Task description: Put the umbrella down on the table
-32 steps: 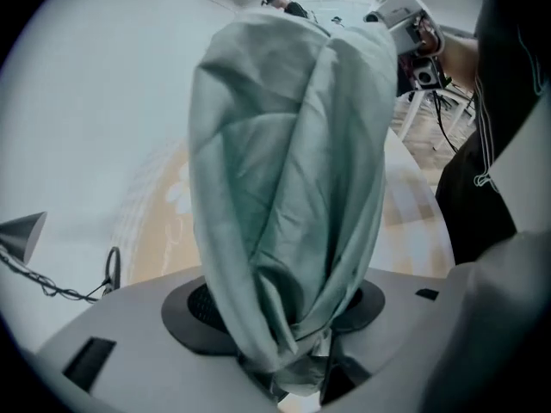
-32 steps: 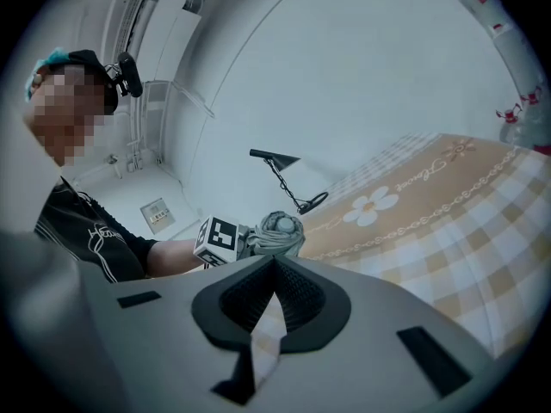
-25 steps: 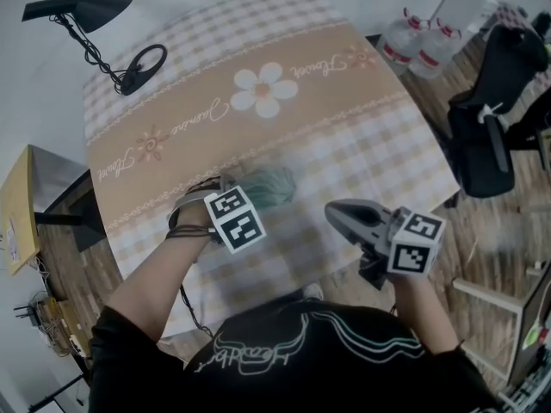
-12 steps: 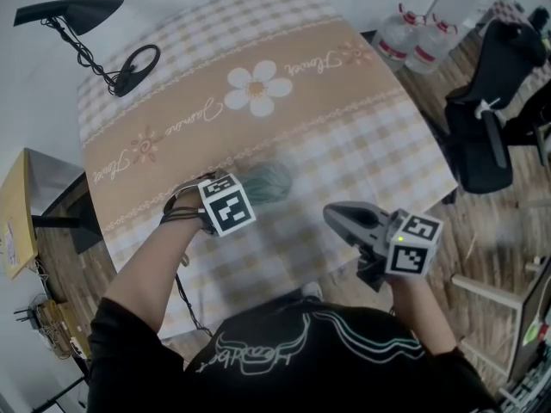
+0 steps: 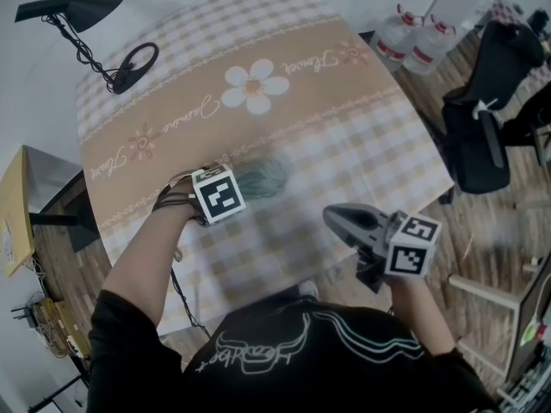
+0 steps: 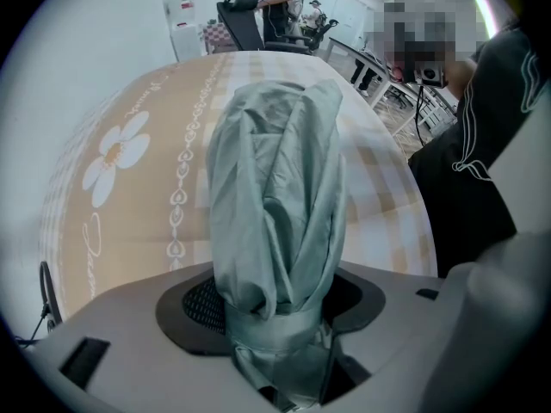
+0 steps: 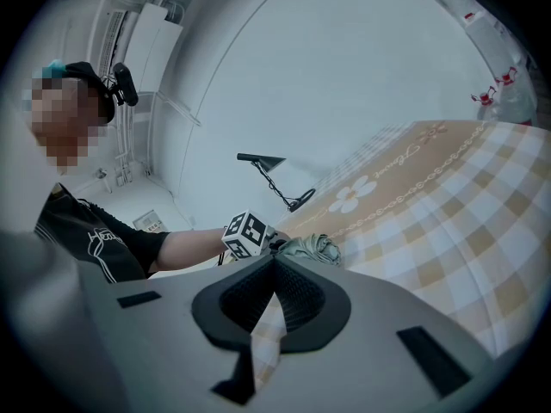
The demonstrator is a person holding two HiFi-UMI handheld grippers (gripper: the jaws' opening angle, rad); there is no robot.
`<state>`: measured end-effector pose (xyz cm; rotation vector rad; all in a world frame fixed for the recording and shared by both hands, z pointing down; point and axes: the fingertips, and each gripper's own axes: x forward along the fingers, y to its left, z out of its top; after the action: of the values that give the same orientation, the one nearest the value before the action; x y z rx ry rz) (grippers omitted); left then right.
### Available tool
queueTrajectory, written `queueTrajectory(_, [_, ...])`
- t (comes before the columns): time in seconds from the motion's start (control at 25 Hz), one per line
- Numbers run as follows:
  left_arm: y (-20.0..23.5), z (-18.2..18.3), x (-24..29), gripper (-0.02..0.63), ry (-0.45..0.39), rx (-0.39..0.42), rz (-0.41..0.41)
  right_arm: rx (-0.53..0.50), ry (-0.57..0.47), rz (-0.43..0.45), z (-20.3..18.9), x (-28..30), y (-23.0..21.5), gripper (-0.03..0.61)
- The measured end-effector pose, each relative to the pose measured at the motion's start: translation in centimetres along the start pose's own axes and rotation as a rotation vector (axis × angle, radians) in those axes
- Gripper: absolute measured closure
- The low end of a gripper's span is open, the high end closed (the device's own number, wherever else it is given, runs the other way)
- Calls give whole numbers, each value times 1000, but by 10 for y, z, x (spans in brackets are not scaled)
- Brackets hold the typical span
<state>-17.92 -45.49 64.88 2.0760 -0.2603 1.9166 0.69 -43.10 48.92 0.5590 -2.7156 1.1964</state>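
A folded sage-green umbrella [image 5: 263, 177] is low over the checked tablecloth [image 5: 344, 119], near its front. My left gripper [image 5: 234, 188] points down at the table and is shut on the umbrella; in the left gripper view the bundled fabric [image 6: 275, 196] fills the space between the jaws. Whether the umbrella touches the cloth is hidden. My right gripper [image 5: 337, 217] hovers at the table's front edge, to the right of the umbrella, shut and holding nothing. From the right gripper view the umbrella [image 7: 312, 249] shows just past the jaw tips.
A black desk lamp [image 5: 77, 11] with a ring base [image 5: 138, 63] stands at the table's far left. Water bottles [image 5: 413, 41] and a black office chair [image 5: 491, 101] are on the floor to the right. A yellow board [image 5: 13, 213] stands left of the table.
My left gripper has tipped further over with the umbrella, its marker cube shifting a little toward the far side. The right gripper has kept still.
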Motion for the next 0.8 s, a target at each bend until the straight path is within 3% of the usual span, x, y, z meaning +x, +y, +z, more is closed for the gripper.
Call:
queueTrajectory(0.16, [3,0,-2,343,-16,1,32,1,-2,6,1,-4,3,568])
queueTrajectory(0.24, [9,3,-6,270,-59,-11,56,-1,-3,8,0,-6,4,568])
queueTrajectory(0.32, [12,8,-13,253,-121,-45,59,-1,-4,11,-1,-9,7,568])
queueTrajectory(0.6, [2,-1,-37,245,-201,-115,90,-17,-7,28,-2,-18,20,568])
queueTrajectory(0.8, [-16,-2,-68,247,-363,-225,108,-50,-10,48,0,-27,37,568])
